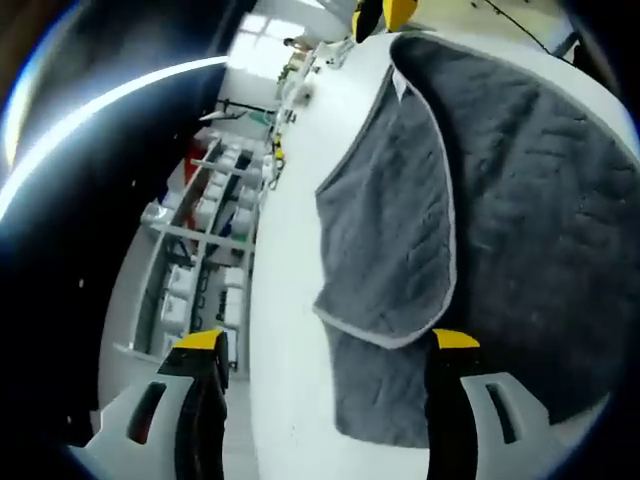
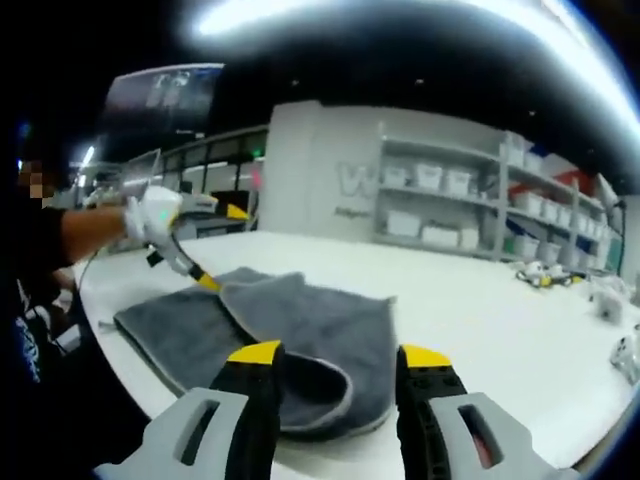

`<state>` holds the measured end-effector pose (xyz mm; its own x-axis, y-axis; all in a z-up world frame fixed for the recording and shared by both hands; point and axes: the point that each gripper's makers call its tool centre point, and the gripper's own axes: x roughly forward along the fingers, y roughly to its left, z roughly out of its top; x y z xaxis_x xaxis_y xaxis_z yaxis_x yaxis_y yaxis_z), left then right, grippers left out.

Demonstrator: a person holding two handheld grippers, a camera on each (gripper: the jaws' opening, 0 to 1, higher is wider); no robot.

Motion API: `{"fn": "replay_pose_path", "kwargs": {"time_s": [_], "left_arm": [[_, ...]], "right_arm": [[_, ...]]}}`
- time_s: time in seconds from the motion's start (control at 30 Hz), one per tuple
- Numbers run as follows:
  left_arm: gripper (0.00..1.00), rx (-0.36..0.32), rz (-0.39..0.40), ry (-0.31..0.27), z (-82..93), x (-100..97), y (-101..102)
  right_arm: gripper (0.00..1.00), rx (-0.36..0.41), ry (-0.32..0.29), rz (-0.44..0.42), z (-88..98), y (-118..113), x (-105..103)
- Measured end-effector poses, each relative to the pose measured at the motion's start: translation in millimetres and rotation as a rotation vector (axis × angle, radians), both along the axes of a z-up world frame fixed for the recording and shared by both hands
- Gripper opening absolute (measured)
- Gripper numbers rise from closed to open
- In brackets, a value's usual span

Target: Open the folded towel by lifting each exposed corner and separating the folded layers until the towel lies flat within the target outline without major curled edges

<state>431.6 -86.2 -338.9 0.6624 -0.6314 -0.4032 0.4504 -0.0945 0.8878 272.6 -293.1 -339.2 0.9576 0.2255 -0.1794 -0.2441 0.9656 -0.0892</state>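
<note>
Grey towel (image 1: 480, 210) lies on the white tabletop (image 1: 290, 300) ahead of the left hand-held gripper (image 1: 328, 345), one layer folded over with its pale-edged corner just in front of the wide-apart, empty jaws. Right hand-held gripper (image 2: 340, 352) also open and empty, its yellow tips over the towel's (image 2: 300, 330) curled near edge. Left hand-held gripper (image 2: 205, 280) meets the towel's far side there; shelves (image 2: 470, 200) stand well beyond.

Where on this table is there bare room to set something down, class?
Bare white table stretches from the grey towel towards the shelving. A narrower free strip runs along the table edge beside the towel. It is crowded at the towel's corners, where the left tool works.
</note>
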Motion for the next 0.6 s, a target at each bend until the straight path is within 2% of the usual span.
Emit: {"fn": "replay_pose_path", "kwargs": {"time_s": [0.2,0.27,0.3,0.33,0.47,0.57,0.6], "left_arm": [[0.58,0.016,0.0,0.021,-7.3,0.3,1],[0.57,0.037,-0.015,0.015,-10.8,-1.9,0],[0.57,0.086,-0.043,-0.001,-15.3,-3.9,0],[0.58,0.104,-0.05,-0.012,-17.5,-6.6,0],[0.53,0.108,-0.064,-0.006,-19.5,-9.9,-2],[0.45,0.135,-0.073,-0.031,-22.2,-12.0,-2],[0.42,0.141,-0.074,-0.034,-23.3,-12.7,-3]], "right_arm": [[0.38,-0.019,0.025,0.011,-8.7,2,-1],[0.36,-0.027,0.04,0.018,-13.1,3,-1],[0.36,-0.029,0.044,0.019,-14.3,3,-1],[0.35,-0.031,0.049,0.019,-15.5,3,-1],[0.29,-0.014,0.076,-0.011,-21.1,-1,0],[0.19,-0.006,0.117,-0.009,-29.1,-1,0],[0.18,-0.002,0.124,-0.011,-30.3,0,-1]]}}
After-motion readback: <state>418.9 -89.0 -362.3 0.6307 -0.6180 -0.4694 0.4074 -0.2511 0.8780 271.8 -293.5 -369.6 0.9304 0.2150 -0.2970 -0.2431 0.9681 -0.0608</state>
